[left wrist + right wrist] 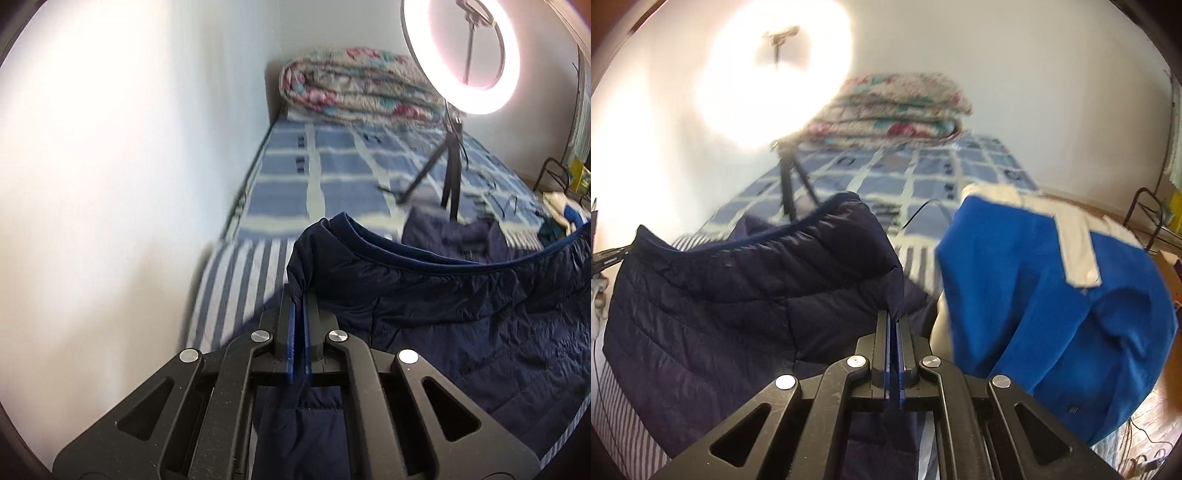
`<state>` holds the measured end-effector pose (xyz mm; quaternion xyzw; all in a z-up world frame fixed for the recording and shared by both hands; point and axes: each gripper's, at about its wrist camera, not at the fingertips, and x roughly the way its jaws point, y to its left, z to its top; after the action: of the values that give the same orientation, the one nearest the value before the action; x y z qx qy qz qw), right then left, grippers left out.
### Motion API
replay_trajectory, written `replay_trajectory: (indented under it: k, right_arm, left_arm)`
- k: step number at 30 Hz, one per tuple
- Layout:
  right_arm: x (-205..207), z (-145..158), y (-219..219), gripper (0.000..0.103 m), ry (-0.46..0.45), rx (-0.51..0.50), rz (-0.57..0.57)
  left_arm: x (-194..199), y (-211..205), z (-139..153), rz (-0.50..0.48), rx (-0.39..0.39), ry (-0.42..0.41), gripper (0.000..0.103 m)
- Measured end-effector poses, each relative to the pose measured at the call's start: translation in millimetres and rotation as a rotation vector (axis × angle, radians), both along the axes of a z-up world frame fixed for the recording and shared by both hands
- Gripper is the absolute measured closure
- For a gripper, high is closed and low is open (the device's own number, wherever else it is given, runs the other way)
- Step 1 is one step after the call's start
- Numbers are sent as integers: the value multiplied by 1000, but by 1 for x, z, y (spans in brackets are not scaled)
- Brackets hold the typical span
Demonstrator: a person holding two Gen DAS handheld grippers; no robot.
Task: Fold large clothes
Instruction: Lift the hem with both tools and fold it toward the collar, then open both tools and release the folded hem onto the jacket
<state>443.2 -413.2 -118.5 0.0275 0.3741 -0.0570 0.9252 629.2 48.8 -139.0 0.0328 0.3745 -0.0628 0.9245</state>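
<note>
Closest to you, your left gripper (300,295) has its jaws pressed together on one corner of the navy quilted jacket (461,306), fabric bunching right at the pads and a tail of it hanging down below the linkage. Your right gripper (895,318) does the same at the opposite corner, jaws clamped on the jacket's edge. Between your two grips the jacket's trimmed edge sags in a shallow curve, so you're holding the garment up and spread, with its lower part draped down toward the striped sheet (229,295) on the bed.

This reads as the lift-and-spread stage, mid-fold: the jacket is in the air, not yet laid flat or doubled over. The blur suggests you're moving. Next, you likely need to carry both corners together in the same direction, keep that edge taut and level, and lay it over the rest of the jacket so the corners meet squarely.

Just right of the jacket, a bright blue garment (1034,295) with white panels sits close, so mind you don't drag it along. Beyond the jacket, the tripod (448,173) of the ring light (461,55) stands on the checked blue bedspread (332,173); keep the swing clear of its legs. Farthest from the jacket, a folded floral quilt (351,85) lies by the wall.
</note>
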Motion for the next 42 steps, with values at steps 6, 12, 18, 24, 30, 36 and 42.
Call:
replay_trajectory:
  k: [6,12,18,24,30,36,42]
  right_arm:
    - [41,6,-7,103,-21,-48,-81]
    - [79,-11,-4,103,20,-135,-126]
    - [104,-31,-7,103,55,-190,-144]
    - [116,-57,-7,103,105,-242,-151]
    - [120,-76,-7,103,148,-270,-149]
    - [119,-70,-9,94,160,-236,-141]
    - [95,-45,-1,76,97,-158,-87]
  left_arm:
    - [44,-19,15,52,8,-51,102]
    - [84,-44,-12,90,57,-42,102]
    - [108,-57,-48,130,88,-18,102]
    - [126,-56,-73,157,91,3,102]
    - [140,-64,-99,172,114,52,97]
    - [134,-46,-88,255,70,33,52]
    - [96,-43,-48,146,-46,-15,52]
